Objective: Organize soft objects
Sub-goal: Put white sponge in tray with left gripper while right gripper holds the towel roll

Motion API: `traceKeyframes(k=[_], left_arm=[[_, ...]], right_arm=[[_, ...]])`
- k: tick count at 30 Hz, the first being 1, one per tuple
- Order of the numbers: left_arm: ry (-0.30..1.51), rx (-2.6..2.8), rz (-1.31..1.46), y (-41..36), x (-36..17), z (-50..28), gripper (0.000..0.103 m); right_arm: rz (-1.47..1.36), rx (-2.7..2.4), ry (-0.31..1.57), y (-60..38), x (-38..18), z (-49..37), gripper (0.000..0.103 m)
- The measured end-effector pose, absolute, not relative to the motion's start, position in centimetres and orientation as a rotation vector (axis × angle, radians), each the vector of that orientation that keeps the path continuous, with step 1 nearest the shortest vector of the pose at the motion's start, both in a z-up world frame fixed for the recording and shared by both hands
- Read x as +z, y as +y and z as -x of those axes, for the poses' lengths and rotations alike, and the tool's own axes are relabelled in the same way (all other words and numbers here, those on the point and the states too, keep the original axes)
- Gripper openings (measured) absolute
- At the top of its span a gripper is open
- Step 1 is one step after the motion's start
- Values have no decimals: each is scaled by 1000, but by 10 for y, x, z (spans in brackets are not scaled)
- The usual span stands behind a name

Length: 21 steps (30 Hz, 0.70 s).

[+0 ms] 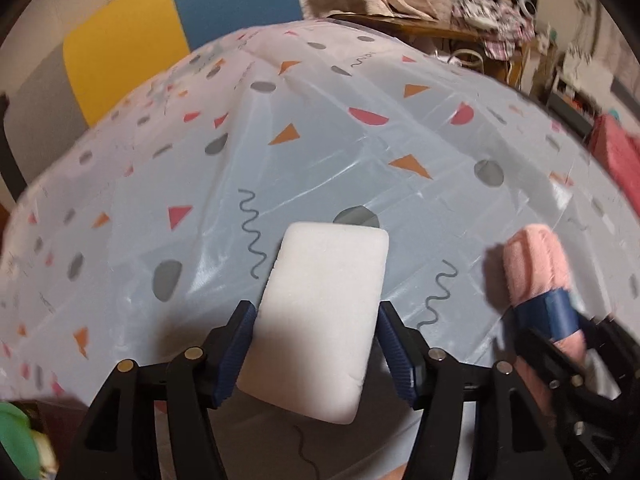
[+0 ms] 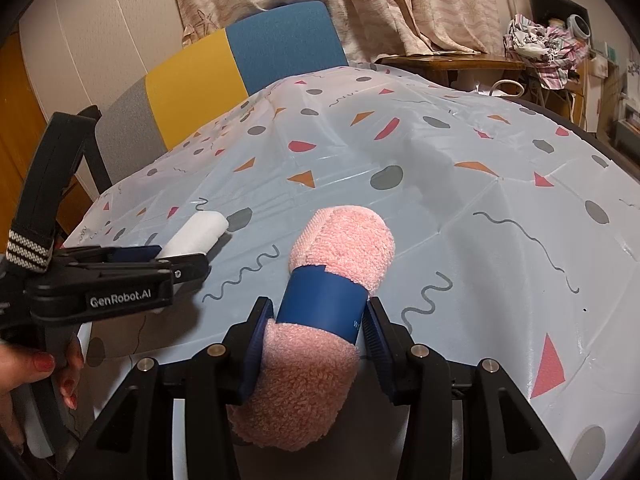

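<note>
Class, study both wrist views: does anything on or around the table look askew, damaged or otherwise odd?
Only the patterned tablecloth: it is creased and rides up in a ridge near the middle. The white sponge in the left gripper and the pink rolled towel in the right gripper look intact.

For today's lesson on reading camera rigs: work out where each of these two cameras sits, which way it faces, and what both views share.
Left wrist: on the left gripper, looking down its fingers at the white sponge it holds.
Right wrist: on the right gripper, facing the pink rolled towel it grips; a hand shows at left.
Shared: patterned tablecloth, colourful chair, both grippers, both soft items.
</note>
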<state>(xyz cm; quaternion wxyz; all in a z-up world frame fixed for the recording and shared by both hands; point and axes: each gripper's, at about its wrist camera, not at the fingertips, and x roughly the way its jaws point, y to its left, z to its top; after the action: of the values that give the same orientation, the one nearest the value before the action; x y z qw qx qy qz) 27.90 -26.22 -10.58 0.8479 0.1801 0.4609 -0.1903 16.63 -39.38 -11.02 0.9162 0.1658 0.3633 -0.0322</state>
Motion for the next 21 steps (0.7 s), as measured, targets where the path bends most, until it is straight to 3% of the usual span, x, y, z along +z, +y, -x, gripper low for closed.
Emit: traceKeyframes(k=[9, 21], left_arm=[[1029, -384, -271, -249, -107, -283, 59], [1014, -437, -105, -213, -89, -218, 58]], right_arm=[[-335, -69, 747, -393, -110, -166, 47], [-330, -71, 748, -392, -111, -167, 47]])
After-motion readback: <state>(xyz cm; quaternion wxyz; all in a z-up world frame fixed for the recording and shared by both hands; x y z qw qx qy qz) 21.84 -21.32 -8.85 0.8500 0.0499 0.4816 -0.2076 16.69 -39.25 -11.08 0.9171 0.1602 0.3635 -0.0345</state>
